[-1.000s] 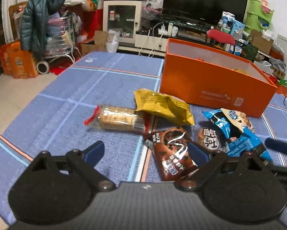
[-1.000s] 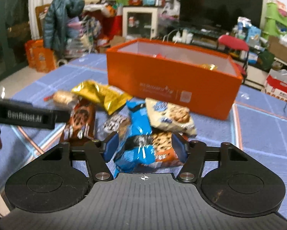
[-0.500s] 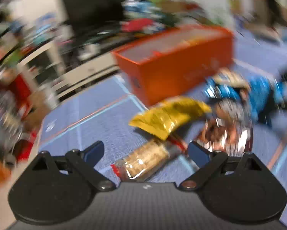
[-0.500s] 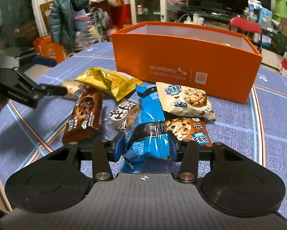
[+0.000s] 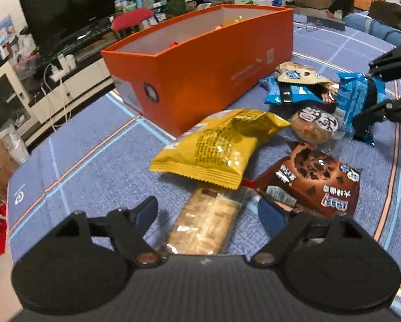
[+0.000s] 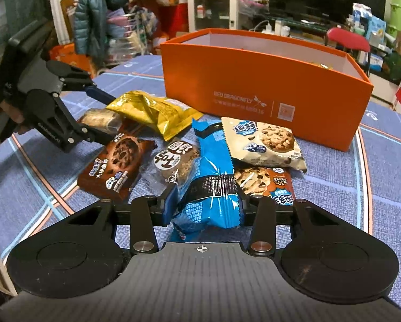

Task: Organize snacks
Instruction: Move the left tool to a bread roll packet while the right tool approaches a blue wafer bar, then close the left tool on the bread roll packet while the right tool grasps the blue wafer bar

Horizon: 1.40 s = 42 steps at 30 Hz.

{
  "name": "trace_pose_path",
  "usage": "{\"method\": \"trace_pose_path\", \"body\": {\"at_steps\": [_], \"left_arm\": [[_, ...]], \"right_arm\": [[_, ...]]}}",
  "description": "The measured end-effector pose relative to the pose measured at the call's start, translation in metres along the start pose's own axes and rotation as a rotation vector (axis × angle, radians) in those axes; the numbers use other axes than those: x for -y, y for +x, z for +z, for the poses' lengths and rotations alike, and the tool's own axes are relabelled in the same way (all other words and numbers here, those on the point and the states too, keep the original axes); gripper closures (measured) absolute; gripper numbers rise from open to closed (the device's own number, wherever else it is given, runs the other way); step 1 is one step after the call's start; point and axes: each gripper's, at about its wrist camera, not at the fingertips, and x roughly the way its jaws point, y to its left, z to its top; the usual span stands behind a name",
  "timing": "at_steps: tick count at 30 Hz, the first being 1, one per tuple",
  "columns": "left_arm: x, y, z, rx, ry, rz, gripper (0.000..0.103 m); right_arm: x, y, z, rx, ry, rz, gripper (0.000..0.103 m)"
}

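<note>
Left wrist view: left gripper [image 5: 208, 212] spread wide, jaws just narrowing, straddling the clear-wrapped cracker pack [image 5: 205, 225] on the blue cloth [image 5: 93, 166] without pressing it. Yellow bag [image 5: 216, 145] overlapping the pack's far end; brown cookie pack [image 5: 315, 179] just beside the right-hand finger, likely to crowd the pickup. Orange box [image 5: 200, 75] behind, open, with only a few items glimpsed inside.

Right wrist view: right gripper [image 6: 203, 209] clamped on the blue snack packet [image 6: 211, 187], jaws just closing, wrapper pinched at its dark band. Packet low over the pile, near the front of the box [image 6: 254, 88]. Still outside: round oat cake [image 6: 176, 161], cream cookie bag [image 6: 264, 142], another cookie pack [image 6: 267, 185] beneath it. Sorting judged barely begun, most snacks left on the cloth.
</note>
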Motion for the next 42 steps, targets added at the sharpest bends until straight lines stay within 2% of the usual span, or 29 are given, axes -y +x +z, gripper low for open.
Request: {"method": "trace_pose_path", "body": {"at_steps": [7,10,11,13,16,20,23,30,33,42], "left_arm": [[0.009,-0.007,-0.010,-0.021,-0.120,-0.043,0.017],[0.031,-0.013,-0.012,-0.004,-0.151,-0.049,0.025],[0.039,-0.015,-0.013,0.003,-0.162,-0.038,0.025],[0.051,-0.016,-0.013,0.010,-0.188,0.048,0.018],[0.050,-0.013,-0.015,-0.013,-0.342,0.106,0.015],[0.048,-0.011,-0.014,-0.007,-0.443,0.172,0.015],[0.042,-0.010,-0.012,0.000,-0.491,0.176,0.041],[0.043,-0.010,-0.006,-0.009,-0.487,0.168,0.054],[0.051,-0.010,-0.002,-0.011,-0.490,0.198,0.068],[0.072,-0.017,-0.002,-0.003,-0.555,0.326,0.070]], "right_arm": [[0.000,0.000,0.001,-0.006,0.004,-0.001,0.078],[-0.003,0.000,0.000,-0.007,-0.003,-0.004,0.081],[-0.004,0.000,-0.001,-0.006,-0.010,-0.008,0.082],[-0.005,0.000,-0.002,-0.003,-0.018,-0.018,0.082],[-0.005,-0.001,-0.001,-0.002,-0.014,-0.021,0.083],[-0.007,-0.002,-0.001,0.002,-0.013,-0.018,0.088],[-0.006,-0.003,-0.001,-0.002,-0.013,-0.012,0.090],[-0.005,-0.003,-0.002,-0.007,-0.014,-0.007,0.091],[-0.007,-0.005,-0.002,-0.004,-0.021,-0.015,0.094],[-0.015,-0.017,0.000,0.029,-0.071,-0.036,0.095]]}}
